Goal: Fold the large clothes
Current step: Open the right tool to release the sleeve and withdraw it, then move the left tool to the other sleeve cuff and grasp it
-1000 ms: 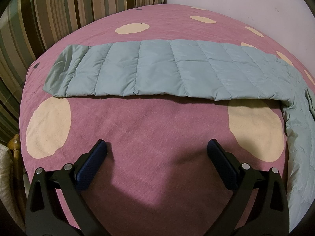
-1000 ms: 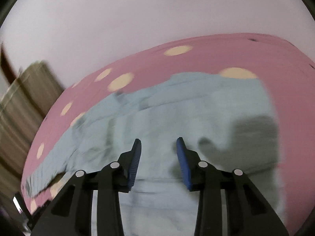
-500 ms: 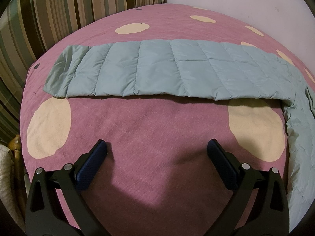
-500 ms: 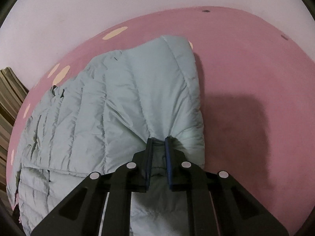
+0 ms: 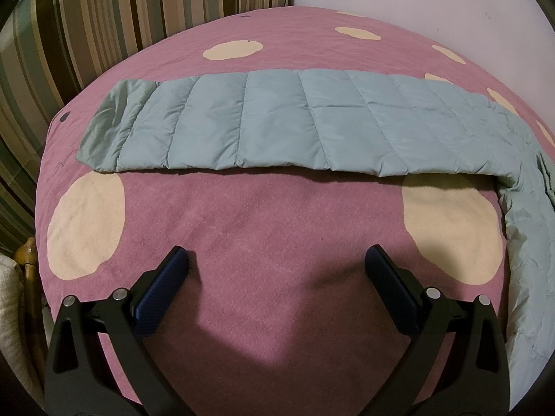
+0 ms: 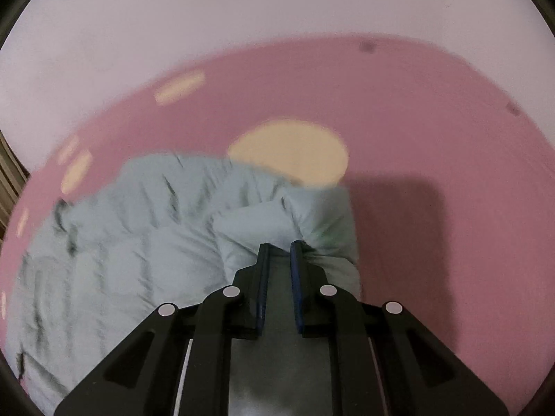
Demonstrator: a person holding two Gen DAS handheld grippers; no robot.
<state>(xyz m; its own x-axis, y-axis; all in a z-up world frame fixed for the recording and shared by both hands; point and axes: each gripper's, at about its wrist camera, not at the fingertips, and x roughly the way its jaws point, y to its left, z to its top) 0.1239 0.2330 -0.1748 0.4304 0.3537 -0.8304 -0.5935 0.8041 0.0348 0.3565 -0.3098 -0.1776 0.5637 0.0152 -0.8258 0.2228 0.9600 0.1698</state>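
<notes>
A pink bed cover [image 5: 277, 228] with cream spots carries a pale blue quilted jacket [image 5: 270, 124], its sleeve stretched ahead of the left gripper [image 5: 275, 267], fingers wide apart, empty. The right gripper [image 6: 280, 248] pinches bunched jacket fabric.

1. The jacket [image 5: 277, 121] is pale blue-grey, quilted in stitched panels; its sleeve end is a plainer, darker grey-green.
2. The bed cover [image 5: 277, 225] is dusty pink with large cream spots and a few small dark dots.
3. The curtain [image 5: 104, 17] behind the bed has upright stripes of brown, olive, tan and cream.
4. The wall [image 6: 242, 17] is plain pale lilac-white.
5. Both the left tool [image 5: 277, 267] and the right tool [image 6: 279, 248] are black with dark blue pads and silver rivets.
</notes>
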